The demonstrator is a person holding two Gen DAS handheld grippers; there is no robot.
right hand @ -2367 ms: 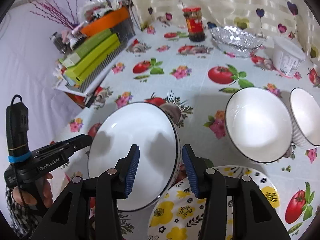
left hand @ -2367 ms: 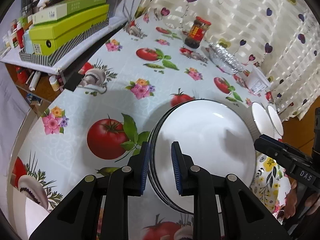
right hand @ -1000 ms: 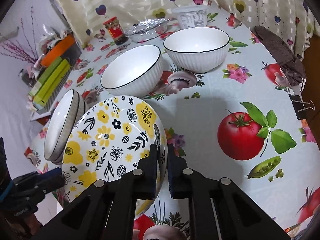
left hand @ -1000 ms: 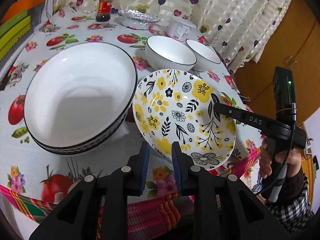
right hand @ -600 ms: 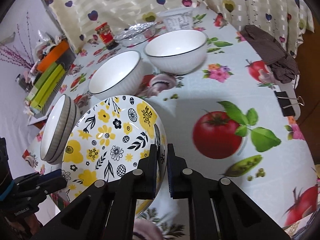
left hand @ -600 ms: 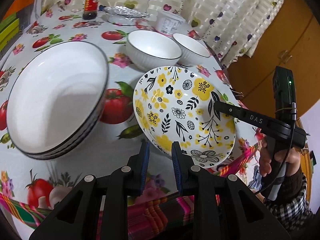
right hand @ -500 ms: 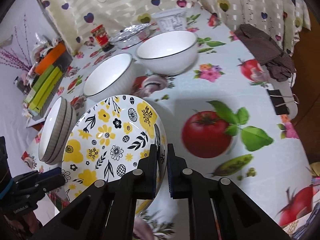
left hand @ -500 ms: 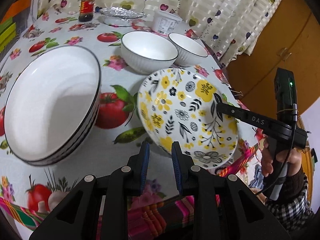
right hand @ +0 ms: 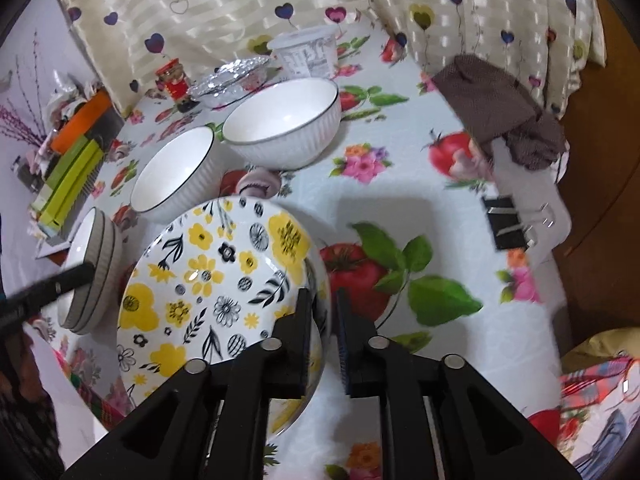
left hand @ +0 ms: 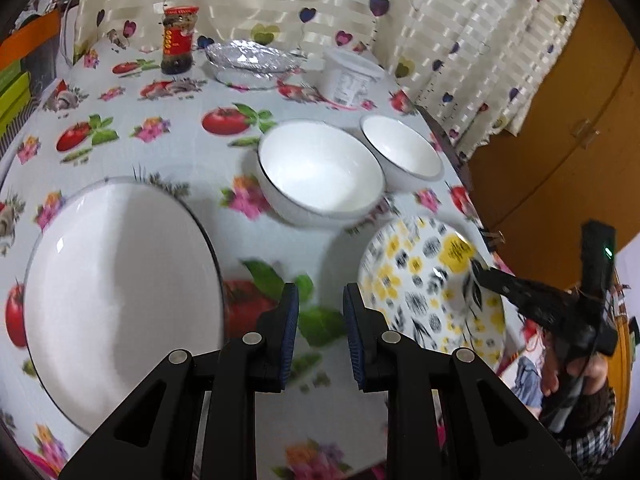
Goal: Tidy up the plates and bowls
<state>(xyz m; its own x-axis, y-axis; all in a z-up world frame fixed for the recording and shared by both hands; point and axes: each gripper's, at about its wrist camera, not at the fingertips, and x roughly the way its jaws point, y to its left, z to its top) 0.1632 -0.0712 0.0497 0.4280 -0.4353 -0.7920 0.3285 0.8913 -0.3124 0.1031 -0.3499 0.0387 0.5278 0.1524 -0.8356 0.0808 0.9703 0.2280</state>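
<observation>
Right gripper [right hand: 322, 308], jaws just parting, straddles the flowered plate's [right hand: 216, 280] near rim; left gripper [left hand: 320, 320] hangs slightly open, empty, beside it.

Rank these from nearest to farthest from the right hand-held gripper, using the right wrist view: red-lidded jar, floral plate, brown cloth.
1. Floral plate: its rim sits between the jaws of the right hand-held gripper.
2. Brown cloth: upper right, at the table edge.
3. Red-lidded jar: far left, by the curtain.

Two white bowls [left hand: 320, 172], stacked white plates [left hand: 116, 288], one floral plate [right hand: 216, 280]
</observation>
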